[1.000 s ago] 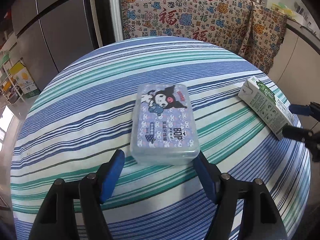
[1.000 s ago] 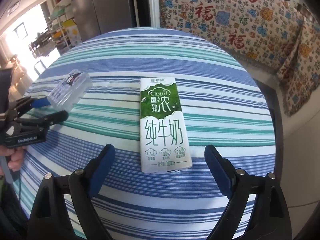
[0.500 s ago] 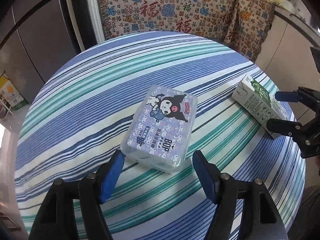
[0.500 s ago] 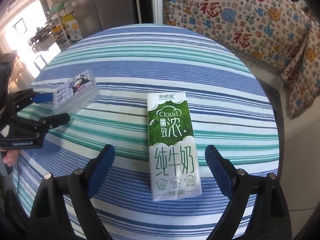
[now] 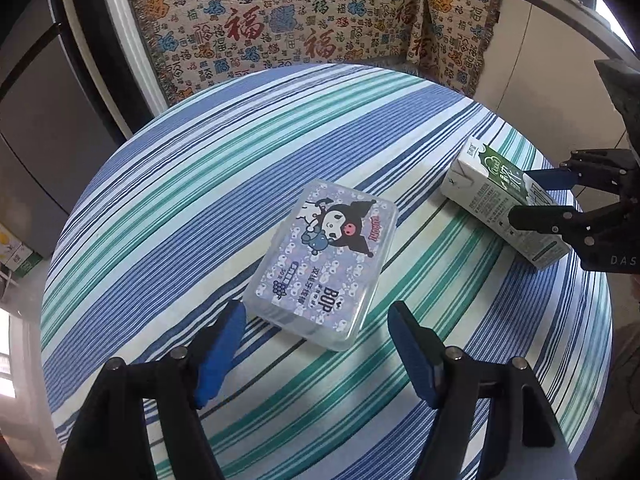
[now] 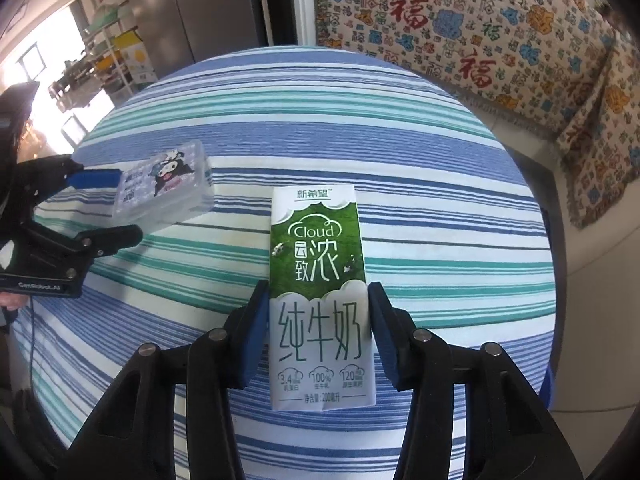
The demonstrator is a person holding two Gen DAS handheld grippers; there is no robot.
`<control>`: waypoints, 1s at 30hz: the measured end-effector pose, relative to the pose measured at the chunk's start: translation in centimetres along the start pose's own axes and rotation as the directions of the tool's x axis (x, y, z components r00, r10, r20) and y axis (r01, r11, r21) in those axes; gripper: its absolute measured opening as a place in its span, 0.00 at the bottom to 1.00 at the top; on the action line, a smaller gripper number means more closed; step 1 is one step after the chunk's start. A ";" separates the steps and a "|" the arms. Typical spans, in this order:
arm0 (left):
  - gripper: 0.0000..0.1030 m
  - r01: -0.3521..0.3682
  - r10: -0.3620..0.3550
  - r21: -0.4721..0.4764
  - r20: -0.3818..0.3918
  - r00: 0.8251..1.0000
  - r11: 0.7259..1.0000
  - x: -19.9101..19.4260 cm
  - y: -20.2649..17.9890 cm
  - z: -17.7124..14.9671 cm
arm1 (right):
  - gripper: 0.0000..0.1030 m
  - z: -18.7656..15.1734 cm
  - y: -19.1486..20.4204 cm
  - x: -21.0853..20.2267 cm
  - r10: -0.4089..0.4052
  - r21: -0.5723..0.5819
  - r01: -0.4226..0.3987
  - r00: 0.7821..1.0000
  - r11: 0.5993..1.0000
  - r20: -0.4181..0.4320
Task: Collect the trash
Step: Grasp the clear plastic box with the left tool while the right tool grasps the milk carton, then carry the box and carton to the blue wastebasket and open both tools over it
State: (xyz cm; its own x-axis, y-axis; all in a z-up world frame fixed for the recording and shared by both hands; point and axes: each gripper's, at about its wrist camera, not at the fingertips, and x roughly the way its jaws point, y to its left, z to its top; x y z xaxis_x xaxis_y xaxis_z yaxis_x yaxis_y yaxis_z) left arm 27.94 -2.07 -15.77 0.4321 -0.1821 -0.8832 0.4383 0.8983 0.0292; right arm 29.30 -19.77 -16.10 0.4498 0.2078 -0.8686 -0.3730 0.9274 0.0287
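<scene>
Milk carton (image 6: 320, 292) lies flat on striped bench (image 6: 440, 152), long axis in line w/ right claw (image 6: 316, 312), whose jaws are closing across its narrow width. Left of carton, left claw (image 5: 316, 344) is spread, short of clear plastic box (image 5: 324, 264).

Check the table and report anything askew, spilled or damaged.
No spill or damage shows. The milk carton lies flat on the striped tablecloth, with the right gripper closing around it. The clear plastic box sits skewed to the stripes, at the left gripper tips.
</scene>
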 end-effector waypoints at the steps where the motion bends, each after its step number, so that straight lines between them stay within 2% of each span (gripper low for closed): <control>1: 0.73 -0.009 0.009 0.024 -0.016 1.000 1.000 0.5 -0.2 0.2 | 0.48 -0.1 0.0 0.2 -0.002 -0.002 0.002 1.000 1.000 -0.007; 4: 0.73 -0.060 0.064 0.097 -0.033 0.997 0.993 0.8 -0.4 -0.3 | 0.48 -0.2 -0.2 0.2 0.004 0.003 -0.004 1.000 1.000 -0.013; 7: 0.73 -0.029 0.029 0.126 -0.004 1.000 0.992 -0.6 0.1 -1.0 | 0.48 -0.2 -0.3 -0.1 0.004 -0.006 -0.004 1.000 1.000 -0.012; 10: 0.73 0.000 -0.002 0.168 0.012 1.000 0.986 -1.2 0.4 -0.4 | 0.48 -0.3 -0.2 0.0 0.015 -0.003 -0.015 1.000 1.000 -0.015; 12: 0.73 0.010 -0.011 0.210 0.004 1.000 0.978 -0.6 0.3 0.5 | 0.49 -0.4 -0.1 0.1 0.015 -0.004 -0.015 1.000 1.000 -0.019; 14: 0.73 0.050 -0.048 0.241 -0.012 0.999 0.969 0.4 0.2 1.5 | 0.49 -0.4 -0.2 0.1 0.014 -0.002 -0.014 1.000 1.000 -0.019; 17: 0.73 0.073 -0.064 0.262 -0.041 0.997 0.962 2.7 -0.2 2.9 | 0.50 -0.2 -0.7 0.1 0.029 0.012 -0.029 0.999 1.000 -0.022; 19: 0.73 0.085 -0.073 0.258 -0.056 0.996 0.962 3.5 -0.4 3.1 | 0.51 -0.2 -1.0 0.1 0.038 0.025 -0.038 0.999 0.999 -0.025; 20: 0.72 0.092 -0.082 0.251 -0.051 0.995 0.964 3.5 -0.4 3.1 | 0.59 -0.2 -1.2 0.1 0.039 0.032 -0.038 0.999 0.999 -0.026; 21: 0.62 0.100 -0.092 0.242 -0.046 0.995 0.965 3.4 -0.4 3.1 | 0.62 -0.3 -1.3 0.0 0.037 0.034 -0.037 0.999 0.999 -0.020; 23: 0.62 0.109 -0.102 0.224 -0.047 0.994 0.968 3.1 -0.4 2.9 | 0.62 -0.3 -1.4 -0.1 0.039 0.030 -0.039 0.999 0.999 -0.012; 24: 0.62 0.095 -0.088 0.221 -0.044 0.995 0.971 3.0 -0.6 2.6 | 0.60 -0.3 -1.4 -0.1 0.041 0.023 -0.041 0.999 0.999 -0.010; 26: 0.62 0.068 -0.062 0.210 -0.037 0.997 0.975 2.7 -1.1 2.4 | 0.47 -0.2 -1.0 -0.1 0.028 -0.020 -0.028 1.000 0.999 -0.003; 28: 0.62 0.075 -0.070 0.181 -0.029 0.997 0.981 2.2 -1.7 2.0 | 0.47 -0.2 -1.0 -0.3 -0.009 -0.034 0.010 1.000 0.999 0.012; 30: 0.62 0.085 -0.084 0.150 -0.010 0.996 0.985 1.4 -2.8 1.7 | 0.46 -0.4 -1.9 -0.9 0.017 0.015 -0.017 0.999 1.000 0.032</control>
State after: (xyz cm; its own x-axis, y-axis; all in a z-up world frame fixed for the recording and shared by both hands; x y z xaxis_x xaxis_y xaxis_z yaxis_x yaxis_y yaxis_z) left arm 28.64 -5.53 -16.29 0.3856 -0.2531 -0.8873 0.5869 0.8093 0.0242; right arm 29.29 -21.82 -15.58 0.4692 0.2332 -0.8517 -0.3687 0.9281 0.0510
